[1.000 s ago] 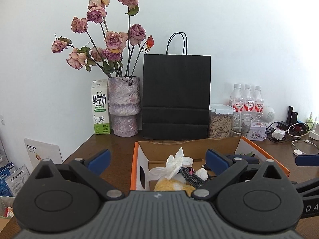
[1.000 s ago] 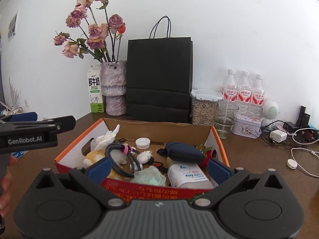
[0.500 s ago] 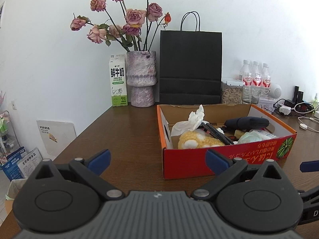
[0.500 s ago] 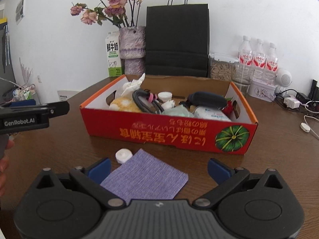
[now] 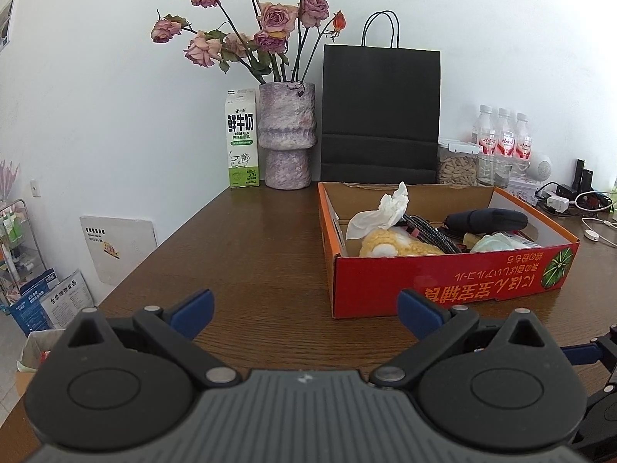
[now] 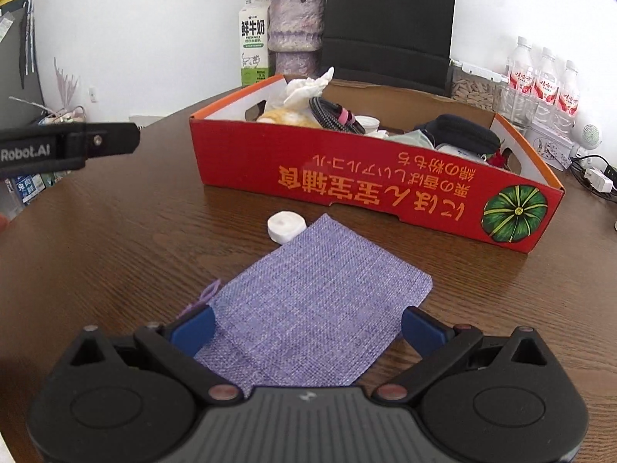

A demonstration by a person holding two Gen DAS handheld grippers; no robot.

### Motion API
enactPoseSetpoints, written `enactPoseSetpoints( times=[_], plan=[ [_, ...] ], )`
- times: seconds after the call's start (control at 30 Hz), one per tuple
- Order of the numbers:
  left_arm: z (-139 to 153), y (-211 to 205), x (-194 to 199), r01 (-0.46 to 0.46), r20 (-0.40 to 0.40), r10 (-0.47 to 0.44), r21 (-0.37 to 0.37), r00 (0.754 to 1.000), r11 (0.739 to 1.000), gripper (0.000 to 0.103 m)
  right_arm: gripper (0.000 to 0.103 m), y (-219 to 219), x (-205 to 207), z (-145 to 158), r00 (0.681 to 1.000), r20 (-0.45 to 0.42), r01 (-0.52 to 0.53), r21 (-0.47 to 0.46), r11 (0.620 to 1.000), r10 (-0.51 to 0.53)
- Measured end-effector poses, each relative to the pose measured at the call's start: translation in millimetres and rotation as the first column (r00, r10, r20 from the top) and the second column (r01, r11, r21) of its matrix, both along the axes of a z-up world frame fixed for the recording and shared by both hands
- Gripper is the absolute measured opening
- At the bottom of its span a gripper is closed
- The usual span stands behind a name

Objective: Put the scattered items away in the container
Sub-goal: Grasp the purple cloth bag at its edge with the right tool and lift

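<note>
1. Nearest of all, the right gripper (image 6: pixel 306 326) hangs low over the wooden table (image 6: pixel 115 254), its blue-tipped fingers (image 6: pixel 193 328) spread wide on either side of the near end of a purple woven pouch (image 6: pixel 308 301); nothing is clamped between them, and I cannot tell whether they touch the cloth.
2. Off to the left, the left gripper (image 5: pixel 304 308) also stands wide open and holds nothing, with only bare table between its tips.
3. Just beyond the pouch's far corner, touching or nearly touching it, lies a small white round cap (image 6: pixel 286 226), also loose on the table.
4. Farther back sits the red cardboard box (image 6: pixel 370 189), the container, printed with yellow characters and a green pumpkin on its near wall.
5. Inside it are a crumpled white tissue (image 5: pixel 380 212), a yellow plush toy (image 5: pixel 393 247), a coiled braided cable (image 6: pixel 335 114), a dark blue zip case (image 6: pixel 461 135) and a pale green face mask (image 5: pixel 497 241).
6. Against the far wall stand a milk carton (image 5: pixel 241 139), a mottled vase (image 5: pixel 287 135) of dried roses (image 5: pixel 270 23), and a black paper bag (image 5: pixel 381 115).
7. Far right are a jar of seeds (image 5: pixel 459 162), three water bottles (image 5: pixel 505 137) and a tangle of chargers (image 5: pixel 567 200).
</note>
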State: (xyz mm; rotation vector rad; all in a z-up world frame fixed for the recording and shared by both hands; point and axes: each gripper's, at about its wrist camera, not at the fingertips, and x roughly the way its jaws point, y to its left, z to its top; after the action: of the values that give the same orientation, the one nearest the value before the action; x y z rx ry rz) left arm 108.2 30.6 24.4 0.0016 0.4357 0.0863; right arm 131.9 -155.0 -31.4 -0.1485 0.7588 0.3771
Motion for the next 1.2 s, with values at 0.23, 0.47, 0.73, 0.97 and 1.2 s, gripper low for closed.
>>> enactPoseSetpoints(
  times=[0.23,0.47,0.73,0.97,1.2],
  plan=[
    [-3,-2,2,0.005,-0.011,-0.005,-0.008,1.000,1.000,0.103,0.103,-5,0,-4,1.000,0.007,-0.004,0.034,0.999,0.004],
    [-6,-2,3,0.003,-0.017,-0.003,-0.009,1.000,1.000,0.103,0.101,-6,-3,-4,1.000,0.019,-0.014,0.037,0.999,0.014],
    [-8,-2,3,-0.001,-0.028,0.001,-0.012,1.000,1.000,0.103,0.071,-3,-14,-1,0.997,0.045,-0.063,0.053,0.997,0.060],
    [-8,-3,3,0.001,-0.029,-0.002,-0.008,1.000,1.000,0.103,0.034,-1,-22,2,0.994,0.062,-0.099,0.074,0.992,0.094],
    [-5,-5,1,0.002,-0.021,-0.002,-0.001,1.000,1.000,0.103,0.011,-6,-26,4,0.994,0.069,-0.097,0.102,0.990,0.091]
  ],
)
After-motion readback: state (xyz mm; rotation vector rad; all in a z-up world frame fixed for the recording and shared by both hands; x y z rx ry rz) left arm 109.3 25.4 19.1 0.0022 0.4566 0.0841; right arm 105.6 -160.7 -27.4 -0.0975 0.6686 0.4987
